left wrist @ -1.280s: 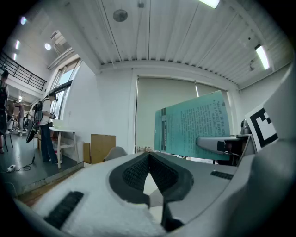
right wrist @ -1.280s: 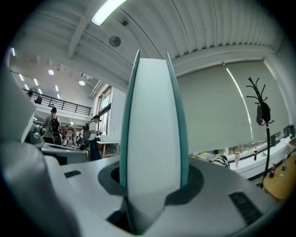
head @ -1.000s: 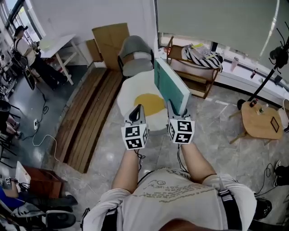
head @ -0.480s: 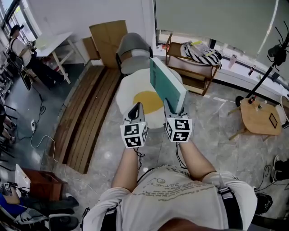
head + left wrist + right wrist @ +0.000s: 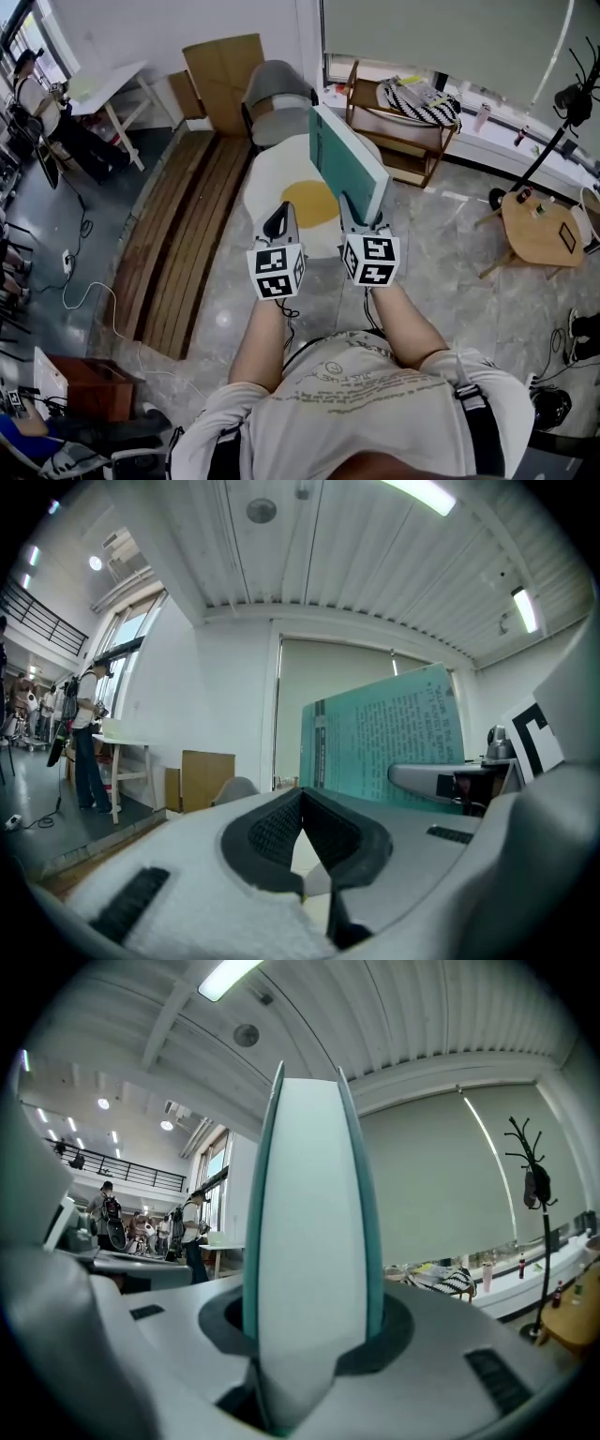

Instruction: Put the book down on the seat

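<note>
Right gripper (image 5: pixel 358 214): jaws clamped on the near end of the teal book (image 5: pixel 349 161). In the right gripper view the pads press both covers, with the white page edges facing me between them (image 5: pixel 309 1269).

Book stands on edge, covers upright, carried in the air over the right-hand part of the white round cushion (image 5: pixel 270 183) with the yellow centre. Its long axis runs away from me and leans slightly left. The far end points past the cushion toward the grey chair (image 5: pixel 277 89) just behind it. The book is not touching the cushion.

Left gripper (image 5: pixel 281 217): beside the right one, over the near edge of the same cushion. Its own view shows the dark pads (image 5: pixel 281 832) meeting at the tip with nothing between them. From there the book's printed cover (image 5: pixel 384 752) shows off to the right.
</note>
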`<state>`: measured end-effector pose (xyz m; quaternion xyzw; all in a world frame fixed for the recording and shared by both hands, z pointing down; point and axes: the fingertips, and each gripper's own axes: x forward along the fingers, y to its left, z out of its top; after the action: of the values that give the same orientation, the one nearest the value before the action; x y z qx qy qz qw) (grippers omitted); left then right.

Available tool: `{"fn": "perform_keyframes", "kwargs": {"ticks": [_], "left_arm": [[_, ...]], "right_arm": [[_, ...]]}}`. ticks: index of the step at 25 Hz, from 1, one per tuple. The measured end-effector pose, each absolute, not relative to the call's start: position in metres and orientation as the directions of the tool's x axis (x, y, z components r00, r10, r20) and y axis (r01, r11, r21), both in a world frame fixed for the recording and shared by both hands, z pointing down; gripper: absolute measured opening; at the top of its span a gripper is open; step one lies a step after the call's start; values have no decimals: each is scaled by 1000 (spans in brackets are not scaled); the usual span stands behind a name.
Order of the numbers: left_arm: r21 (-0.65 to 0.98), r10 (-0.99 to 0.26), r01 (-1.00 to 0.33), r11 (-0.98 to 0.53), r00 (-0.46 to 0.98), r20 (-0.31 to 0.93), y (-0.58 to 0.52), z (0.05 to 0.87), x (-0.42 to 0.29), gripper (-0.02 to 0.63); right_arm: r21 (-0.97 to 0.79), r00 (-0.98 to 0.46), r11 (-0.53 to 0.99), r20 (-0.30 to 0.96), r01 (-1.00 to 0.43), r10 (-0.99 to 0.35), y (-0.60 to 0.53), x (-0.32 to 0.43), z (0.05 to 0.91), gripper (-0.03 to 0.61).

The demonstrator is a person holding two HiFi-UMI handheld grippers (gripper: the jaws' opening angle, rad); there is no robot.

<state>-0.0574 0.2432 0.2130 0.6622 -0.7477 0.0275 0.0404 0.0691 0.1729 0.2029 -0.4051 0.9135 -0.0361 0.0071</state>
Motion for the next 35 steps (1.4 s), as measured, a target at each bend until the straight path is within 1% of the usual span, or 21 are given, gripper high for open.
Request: {"fn": "perform_keyframes", "kwargs": {"ticks": [6, 8, 17, 25, 35], "left_arm": [[-32, -985, -989, 148, -150, 85, 264, 208, -82, 14], [-20, -984, -988, 155, -156, 81, 266, 207, -89, 14], [-47, -978, -985, 167, -171, 116, 249, 224, -98, 14], [-48, -978, -987, 156, -161, 133, 194, 234, -120, 14], [-33, -972, -988, 151, -155, 178, 101, 248, -141, 14]], "right_arm": [[-70, -675, 674, 2, -736, -737, 186, 50, 199, 167], [-67, -682, 680, -5, -730, -732, 186, 43, 197, 167], [-103, -703, 699, 2, -708, -712, 161, 21, 209, 167], [-120, -730, 726, -12, -677, -683, 110, -18, 210, 167], [-140, -722, 713, 24, -687, -692, 11, -34, 222, 167]]}}
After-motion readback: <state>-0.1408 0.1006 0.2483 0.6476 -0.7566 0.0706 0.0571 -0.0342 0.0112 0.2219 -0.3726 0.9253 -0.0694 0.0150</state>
